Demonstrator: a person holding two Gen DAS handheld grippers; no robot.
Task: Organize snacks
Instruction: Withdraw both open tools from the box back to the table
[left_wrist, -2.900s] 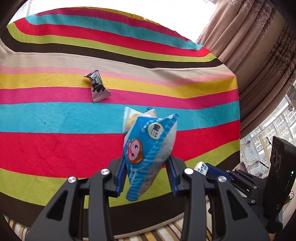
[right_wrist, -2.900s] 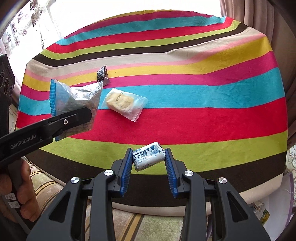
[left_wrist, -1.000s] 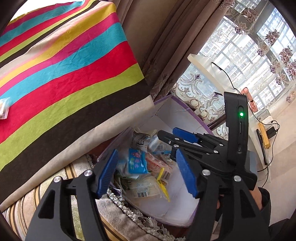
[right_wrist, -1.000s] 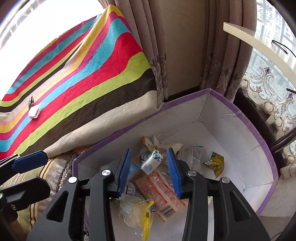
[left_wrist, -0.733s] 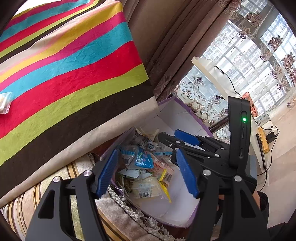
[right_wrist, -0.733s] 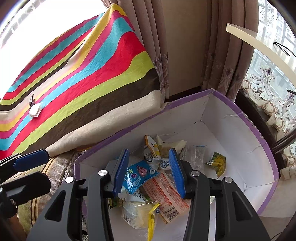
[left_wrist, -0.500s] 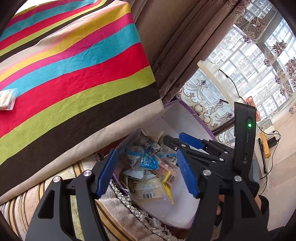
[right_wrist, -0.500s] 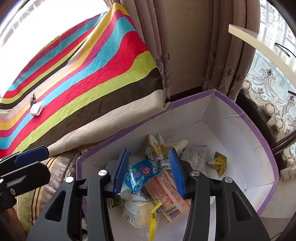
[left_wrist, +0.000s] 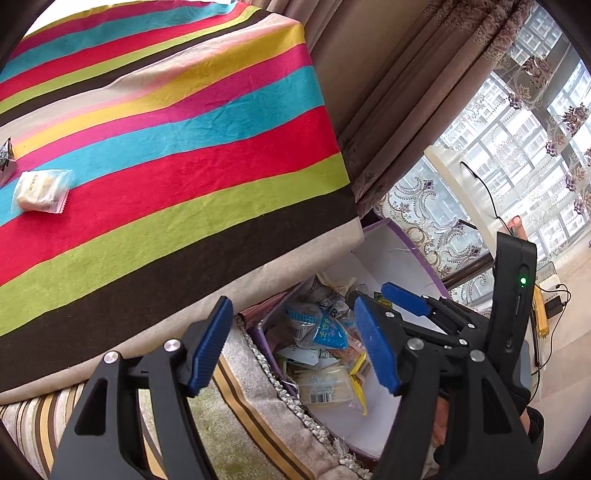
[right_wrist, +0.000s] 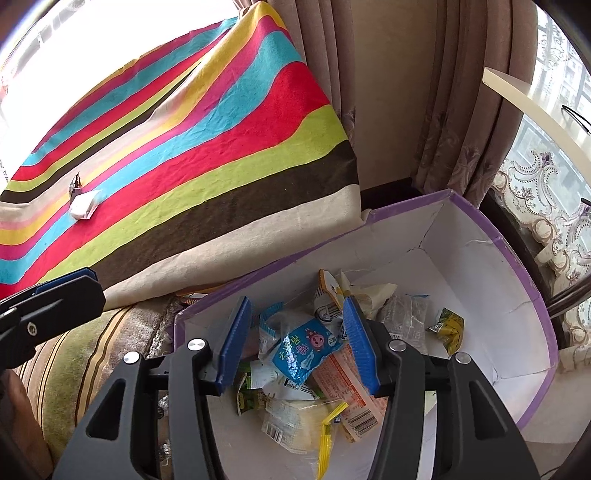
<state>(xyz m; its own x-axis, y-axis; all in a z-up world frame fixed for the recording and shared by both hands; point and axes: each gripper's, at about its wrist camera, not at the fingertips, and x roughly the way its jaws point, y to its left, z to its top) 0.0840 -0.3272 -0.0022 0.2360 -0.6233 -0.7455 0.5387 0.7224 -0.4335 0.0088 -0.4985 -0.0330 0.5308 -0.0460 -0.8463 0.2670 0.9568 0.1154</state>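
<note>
With both the left gripper and right gripper spread wide and empty above the purple-rimmed box, we should swing back up-left toward the clear-wrapped pastry on the striped tablecloth.

Table with striped cloth: carried one clear-wrapped pastry and, just beside it at the frame edge, one dark snack packet.

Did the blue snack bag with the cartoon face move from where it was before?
Yes. The blue snack bag left the left gripper's jaws above the striped tablecloth and now lies inside the purple-rimmed box.
</note>
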